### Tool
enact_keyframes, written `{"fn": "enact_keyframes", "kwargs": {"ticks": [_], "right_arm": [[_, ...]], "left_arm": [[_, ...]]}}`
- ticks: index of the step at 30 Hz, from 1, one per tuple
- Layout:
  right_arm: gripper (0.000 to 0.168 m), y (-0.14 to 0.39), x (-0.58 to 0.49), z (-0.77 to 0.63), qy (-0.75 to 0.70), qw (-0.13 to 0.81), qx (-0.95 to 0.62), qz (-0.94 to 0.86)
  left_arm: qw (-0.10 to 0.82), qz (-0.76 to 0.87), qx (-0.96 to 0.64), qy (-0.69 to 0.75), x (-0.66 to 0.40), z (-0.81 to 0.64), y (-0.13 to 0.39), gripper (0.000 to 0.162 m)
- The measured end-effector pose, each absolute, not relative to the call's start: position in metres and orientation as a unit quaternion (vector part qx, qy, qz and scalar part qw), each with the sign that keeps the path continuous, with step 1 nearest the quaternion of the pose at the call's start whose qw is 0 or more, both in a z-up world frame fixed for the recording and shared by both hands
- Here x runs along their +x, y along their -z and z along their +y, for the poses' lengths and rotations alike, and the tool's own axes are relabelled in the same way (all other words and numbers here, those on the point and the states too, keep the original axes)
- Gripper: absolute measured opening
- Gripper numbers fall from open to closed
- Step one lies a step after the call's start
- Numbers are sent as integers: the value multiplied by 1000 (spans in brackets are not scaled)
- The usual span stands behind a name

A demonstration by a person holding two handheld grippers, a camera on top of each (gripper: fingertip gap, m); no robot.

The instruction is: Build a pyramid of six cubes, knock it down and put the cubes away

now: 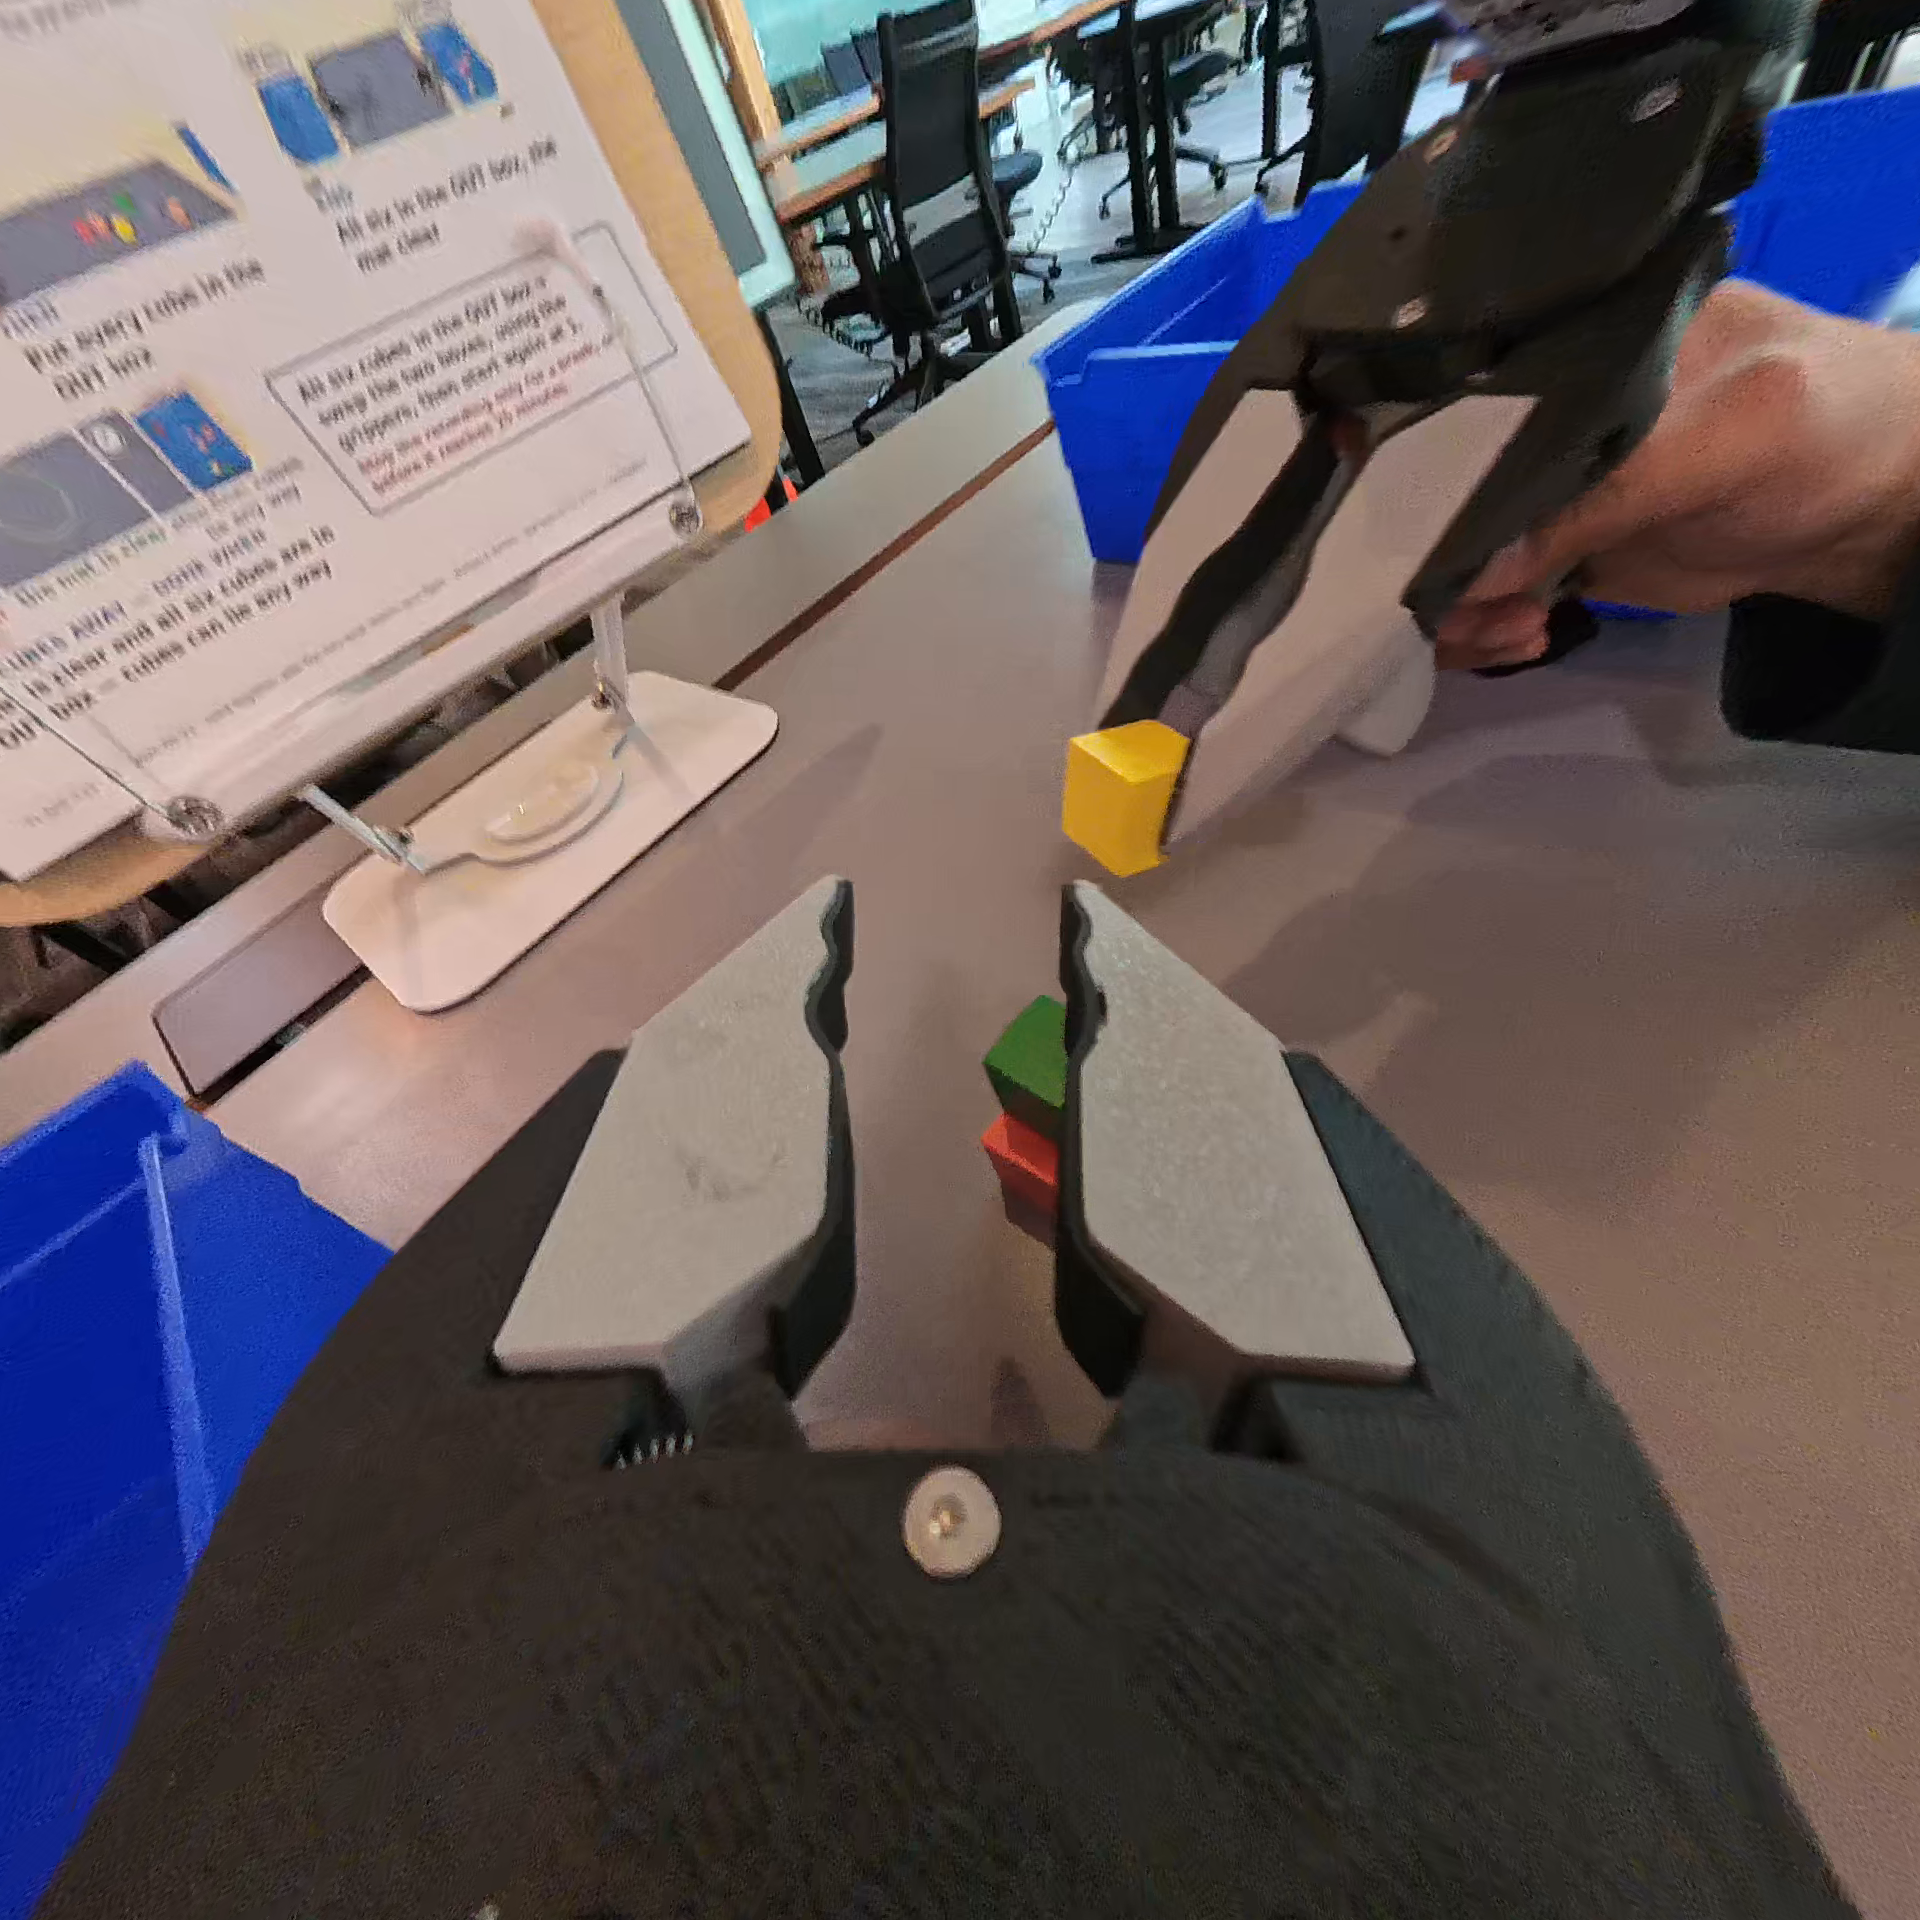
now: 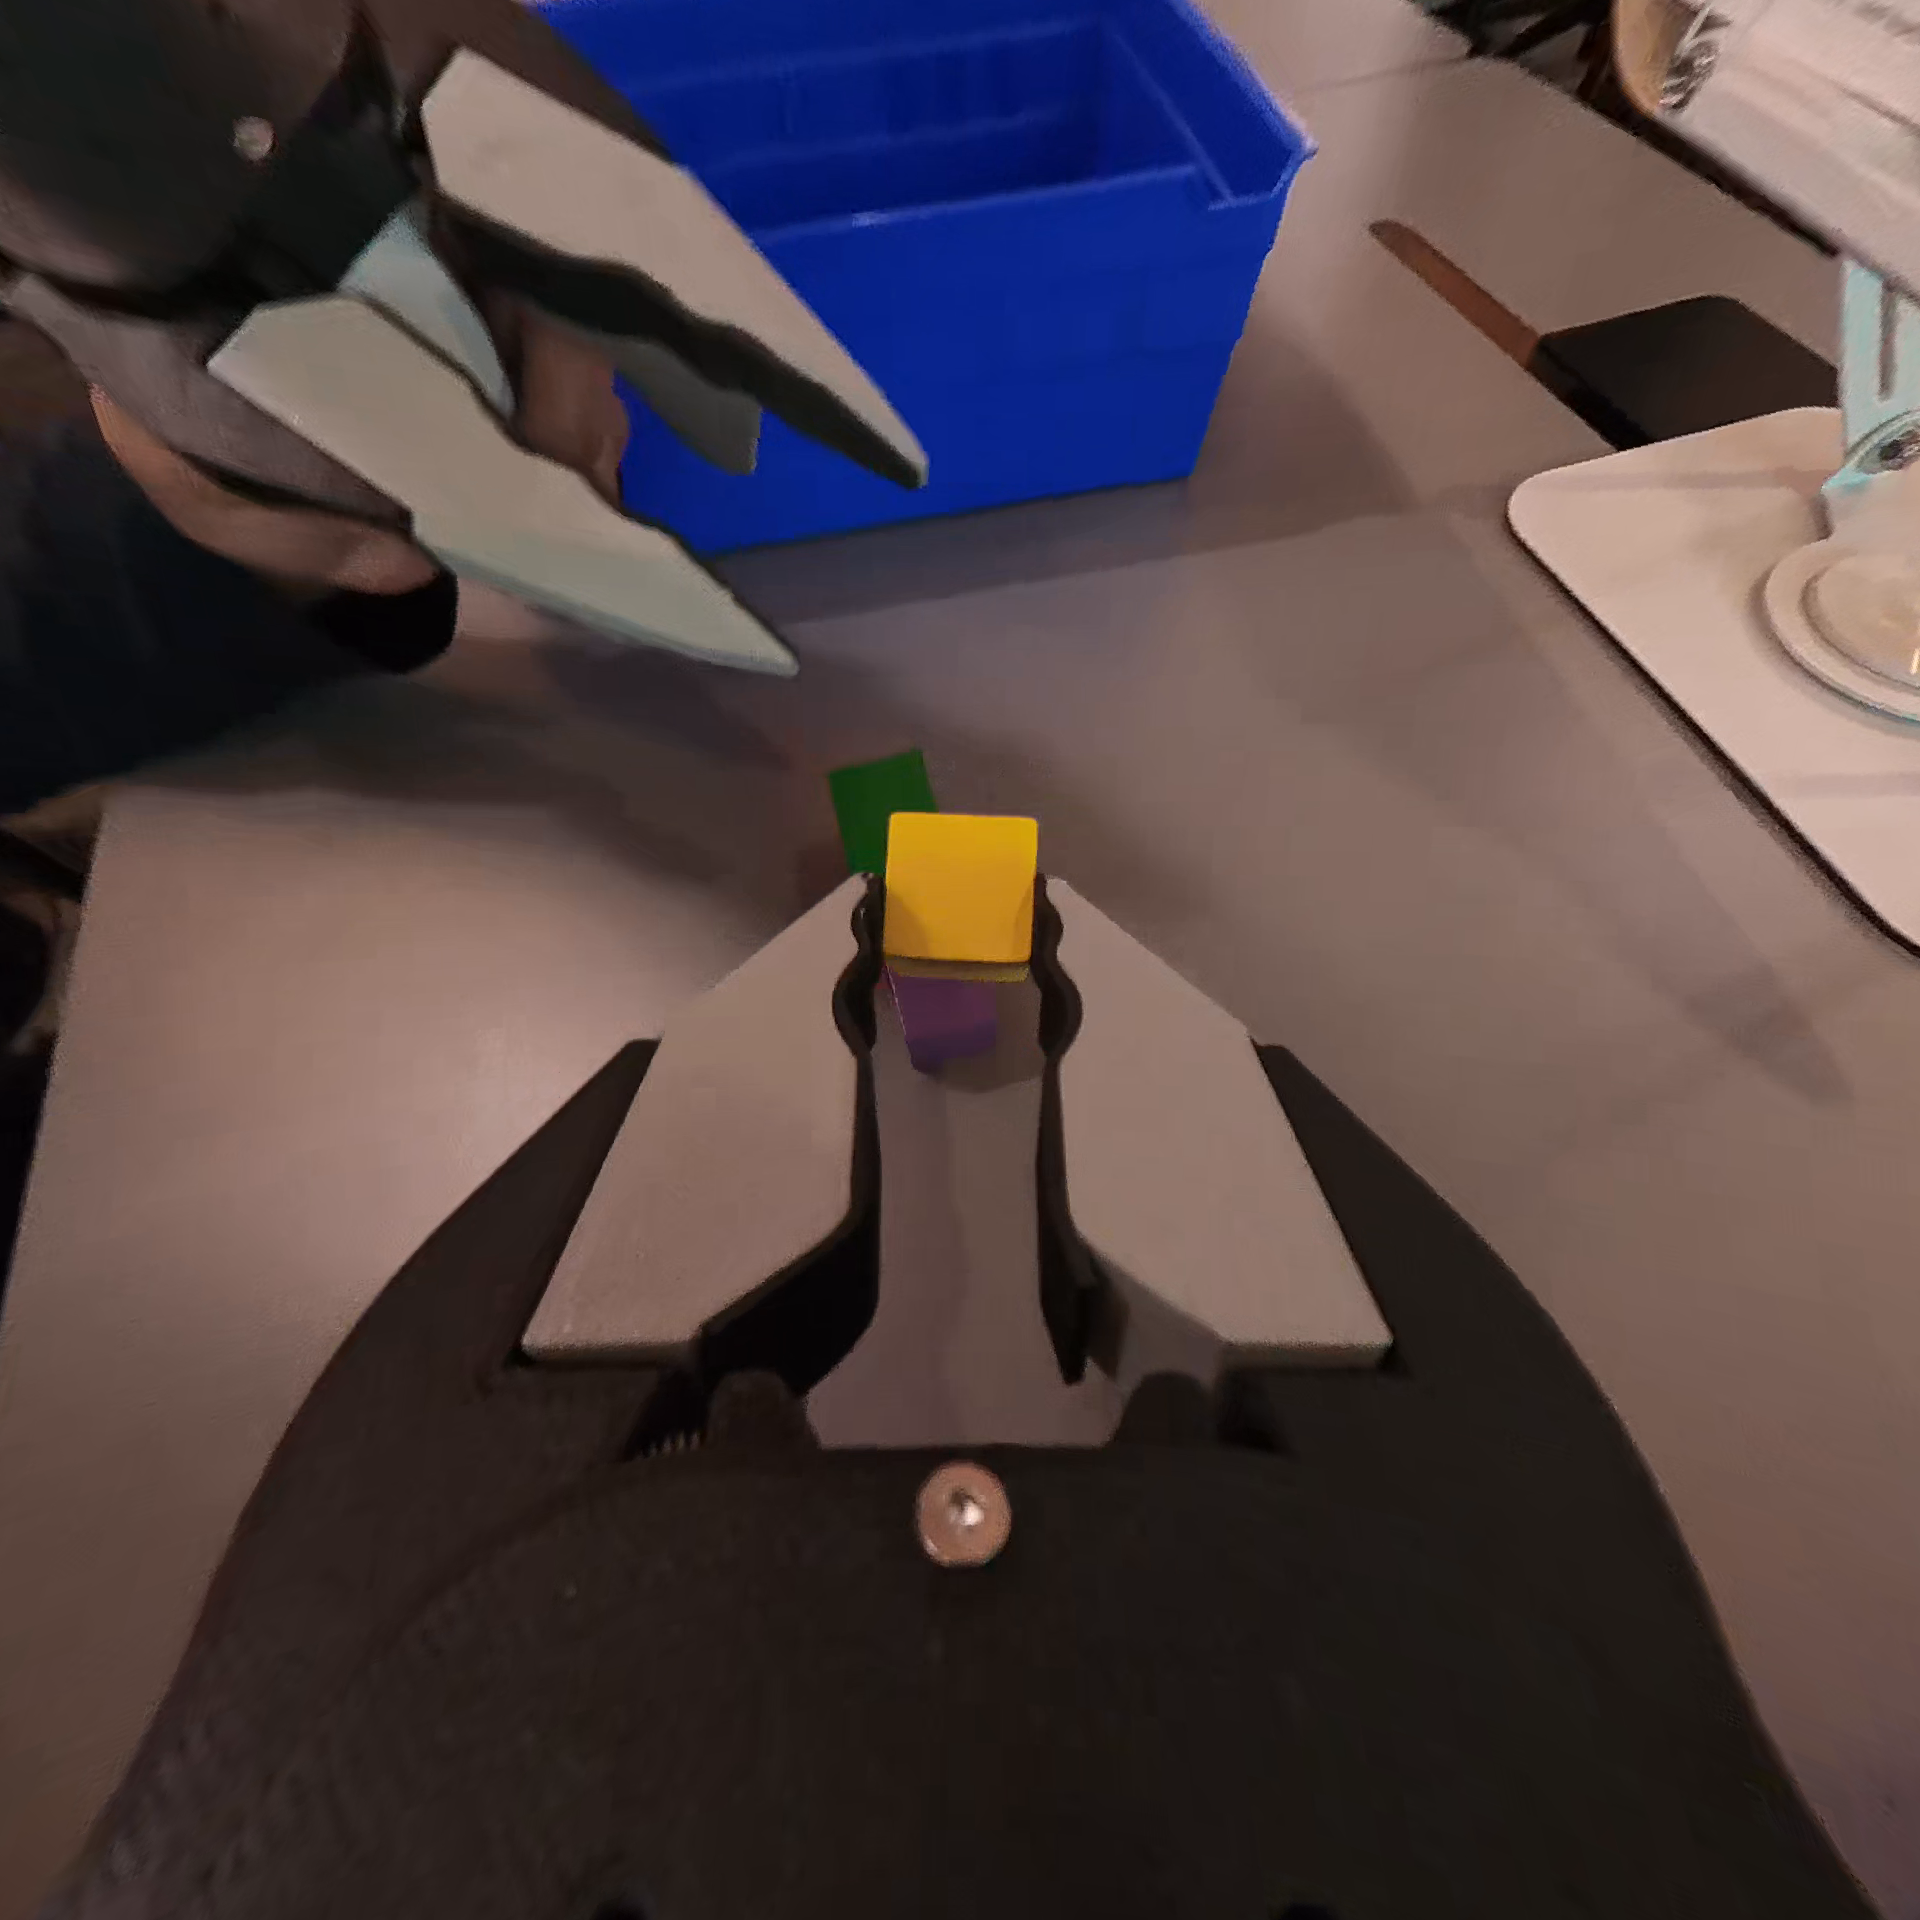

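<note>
My right gripper (image 2: 958, 883) is shut on a yellow cube (image 2: 960, 885) and holds it above the grey table; it also shows in the left wrist view (image 1: 1138, 790) with the yellow cube (image 1: 1122, 795). Below it lie a purple cube (image 2: 948, 1023) and a green cube (image 2: 868, 816). In the left wrist view a green cube (image 1: 1029, 1049) sits on a red cube (image 1: 1023, 1164), partly hidden behind my right finger. My left gripper (image 1: 956, 904) is open and empty, raised above the table; it shows at the upper left of the right wrist view (image 2: 862, 566).
A blue bin (image 2: 987, 291) stands beyond the cubes, and a second blue bin (image 1: 1143, 416) is behind the right gripper. An instruction sheet on a white stand (image 1: 551, 831) is at the left. Office chairs and desks are in the background. Spacing between my two grippers at the tips: around 6 cm.
</note>
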State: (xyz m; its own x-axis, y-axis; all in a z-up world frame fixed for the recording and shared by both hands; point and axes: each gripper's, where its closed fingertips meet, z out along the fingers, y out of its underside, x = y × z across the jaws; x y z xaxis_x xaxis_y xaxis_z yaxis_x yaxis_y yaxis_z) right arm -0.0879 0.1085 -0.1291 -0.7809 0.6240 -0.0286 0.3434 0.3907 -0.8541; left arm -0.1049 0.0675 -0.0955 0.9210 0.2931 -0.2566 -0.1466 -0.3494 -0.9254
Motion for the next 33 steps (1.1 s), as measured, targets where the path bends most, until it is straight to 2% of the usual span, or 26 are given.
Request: {"fn": "enact_keyframes", "kwargs": {"ticks": [6, 17, 28, 33], "right_arm": [[25, 157, -87, 96, -414, 143, -259, -861], [26, 174, -91, 86, -372, 134, -229, -889], [37, 154, -89, 93, -411, 151, -244, -865], [23, 150, -82, 112, -393, 176, -256, -865]], "left_arm": [[520, -105, -826, -189, -126, 60, 120, 28], [469, -143, -856, -162, -135, 56, 149, 28], [449, -147, -867, -155, -136, 55, 159, 29], [447, -148, -870, -147, -135, 54, 161, 29]]}}
